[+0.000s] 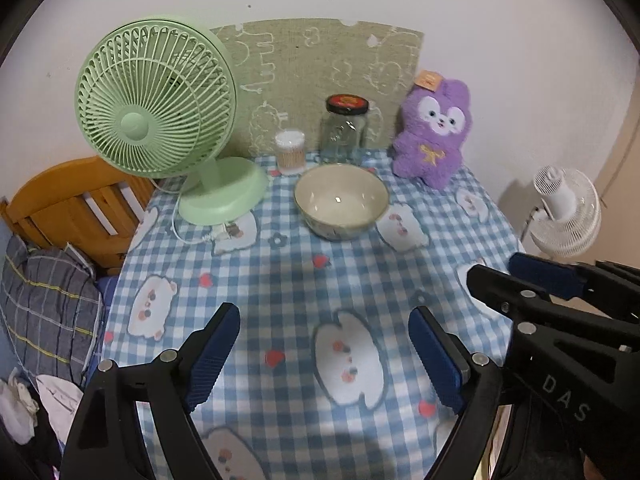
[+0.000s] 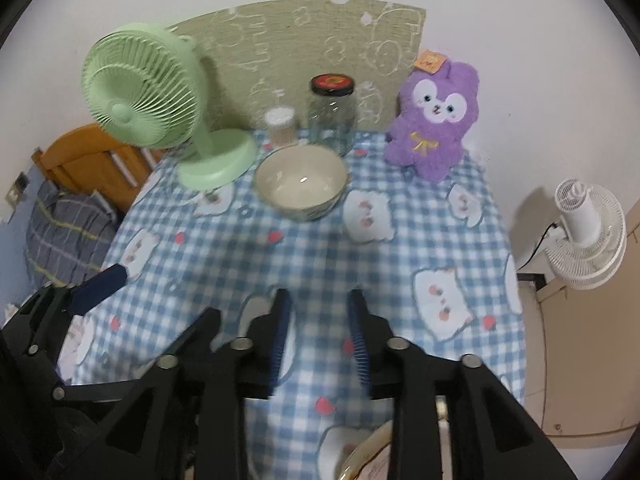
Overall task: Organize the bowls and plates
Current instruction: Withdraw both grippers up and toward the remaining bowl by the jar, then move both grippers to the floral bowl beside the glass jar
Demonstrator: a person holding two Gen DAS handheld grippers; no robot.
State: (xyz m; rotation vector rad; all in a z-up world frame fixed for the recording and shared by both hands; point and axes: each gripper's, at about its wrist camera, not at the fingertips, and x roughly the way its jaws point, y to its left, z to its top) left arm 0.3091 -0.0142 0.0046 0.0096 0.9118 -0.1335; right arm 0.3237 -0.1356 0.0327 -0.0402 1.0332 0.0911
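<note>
Even indoor light, blurred fisheye edges

- A home bedroom: wooden bed frame [image 1: 76, 200] with a plaid pillow [image 1: 48, 304] beside the counter [image 1: 280, 280].
- Plush toy [image 1: 432, 132] and green desk fan [image 1: 160, 108] there.

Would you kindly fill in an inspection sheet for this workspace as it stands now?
Surface: table under blue checked cloth.
Job's things: cream ceramic bowl upright, empty; gold-rimmed dish edge below right gripper.
Clutter: green desk fan, lidded glass jar, cotton-swab tub, purple plush toy.
Grippers: left gripper open, empty; right gripper open, empty.
Cables: white fan cord on cloth.
Surroundings: white floor fan, wooden bed frame.
</note>
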